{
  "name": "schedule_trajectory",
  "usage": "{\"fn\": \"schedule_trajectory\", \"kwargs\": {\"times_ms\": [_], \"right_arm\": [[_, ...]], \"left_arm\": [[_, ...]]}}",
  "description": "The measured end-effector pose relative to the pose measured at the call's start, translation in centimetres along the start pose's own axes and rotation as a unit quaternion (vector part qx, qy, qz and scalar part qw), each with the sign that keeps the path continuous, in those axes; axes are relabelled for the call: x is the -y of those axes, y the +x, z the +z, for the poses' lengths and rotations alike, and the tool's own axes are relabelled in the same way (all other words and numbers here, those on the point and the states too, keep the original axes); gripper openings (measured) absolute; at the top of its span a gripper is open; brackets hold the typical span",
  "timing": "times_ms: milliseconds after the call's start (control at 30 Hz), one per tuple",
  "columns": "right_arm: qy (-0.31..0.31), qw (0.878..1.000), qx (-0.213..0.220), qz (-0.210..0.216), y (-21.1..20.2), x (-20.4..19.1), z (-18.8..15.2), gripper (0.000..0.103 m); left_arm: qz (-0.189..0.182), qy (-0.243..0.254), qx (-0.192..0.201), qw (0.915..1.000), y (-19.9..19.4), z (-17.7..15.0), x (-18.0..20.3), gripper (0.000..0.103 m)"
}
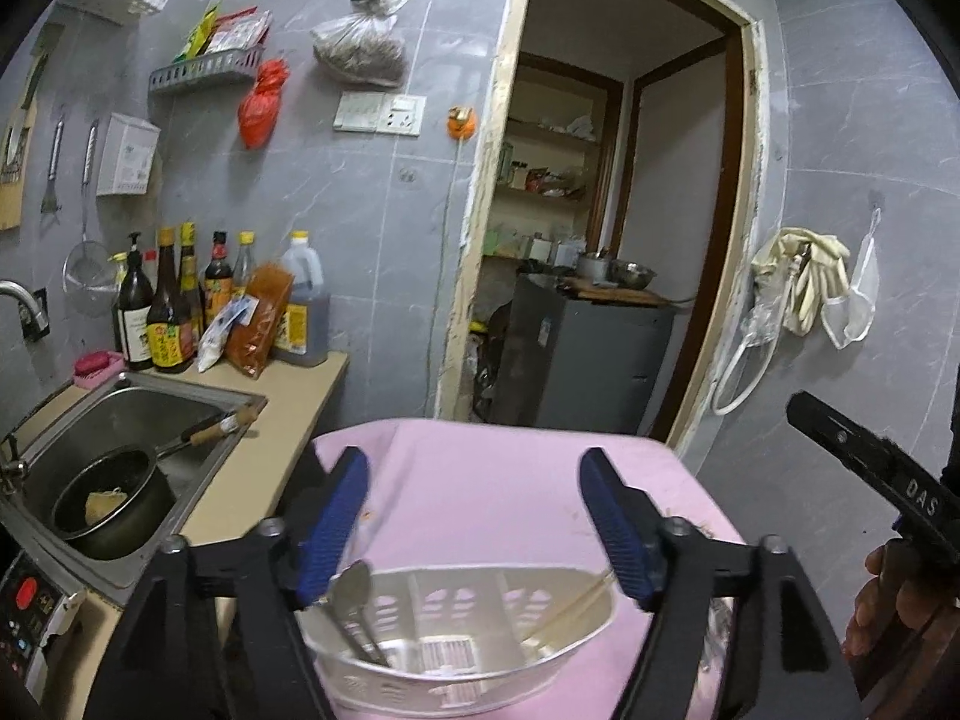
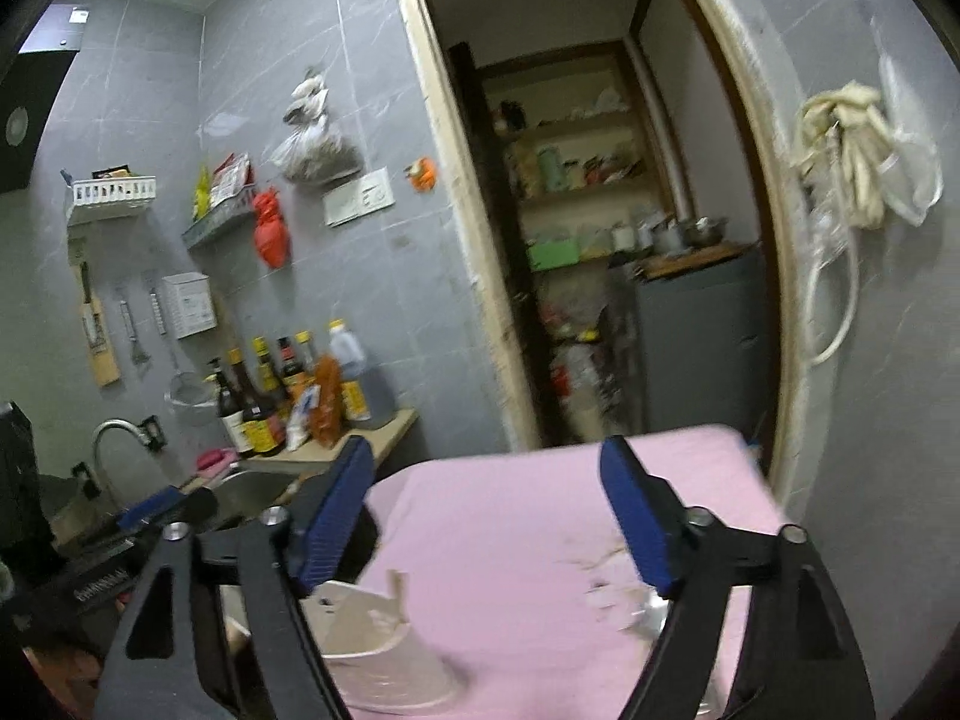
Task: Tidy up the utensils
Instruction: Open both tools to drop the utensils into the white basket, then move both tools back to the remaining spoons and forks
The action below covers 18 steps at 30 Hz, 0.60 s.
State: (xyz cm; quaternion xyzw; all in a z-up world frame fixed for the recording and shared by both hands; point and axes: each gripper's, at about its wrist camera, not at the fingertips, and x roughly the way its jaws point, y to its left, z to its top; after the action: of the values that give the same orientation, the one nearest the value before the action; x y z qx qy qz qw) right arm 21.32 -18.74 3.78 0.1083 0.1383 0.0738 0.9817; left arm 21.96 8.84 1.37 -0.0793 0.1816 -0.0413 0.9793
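A white plastic utensil caddy [image 1: 456, 648] stands on a pink-covered table [image 1: 480, 492]. Metal spoons [image 1: 354, 594] lean in its left compartment and wooden chopsticks [image 1: 570, 606] in its right one. My left gripper [image 1: 474, 516] is open and empty, held above and just behind the caddy. My right gripper [image 2: 486, 510] is open and empty over the pink table [image 2: 510, 540], with the caddy [image 2: 384, 654] at its lower left. Something shiny [image 2: 648, 612] lies on the table by the right finger, blurred. The right gripper's body [image 1: 870, 462] shows at the right edge of the left wrist view.
A steel sink [image 1: 120, 420] with a black pot [image 1: 114, 504] lies to the left. Sauce bottles [image 1: 180, 300] stand on the counter behind it. An open doorway [image 1: 600, 240] with a grey cabinet is beyond the table. Gloves and bags [image 1: 804, 282] hang on the right wall.
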Motion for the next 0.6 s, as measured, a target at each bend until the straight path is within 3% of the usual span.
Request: {"fn": "schedule_trajectory", "kwargs": {"times_ms": [133, 267, 367, 600], "right_arm": [[-0.021, 0.999, 0.015, -0.033, -1.6, 1.8, 1.0, 0.092], [-0.047, 0.997, 0.023, -0.058, -2.8, 3.8, 1.8, 0.094], [-0.063, 0.995, 0.030, -0.071, -3.6, 5.1, 2.3, 0.100], [-0.085, 0.992, 0.031, -0.084, -4.5, 8.5, 2.9, 0.100]], "left_arm": [[-0.003, 0.007, 0.018, 0.9998, -0.3, 0.6, 2.2, 0.092], [-0.002, 0.017, 0.037, 0.9992, -0.4, 0.8, 4.6, 0.101], [-0.002, 0.024, 0.044, 0.9987, -0.2, 0.5, 6.4, 0.102], [-0.005, 0.051, 0.051, 0.9974, 1.0, -0.7, 10.9, 0.103]]}}
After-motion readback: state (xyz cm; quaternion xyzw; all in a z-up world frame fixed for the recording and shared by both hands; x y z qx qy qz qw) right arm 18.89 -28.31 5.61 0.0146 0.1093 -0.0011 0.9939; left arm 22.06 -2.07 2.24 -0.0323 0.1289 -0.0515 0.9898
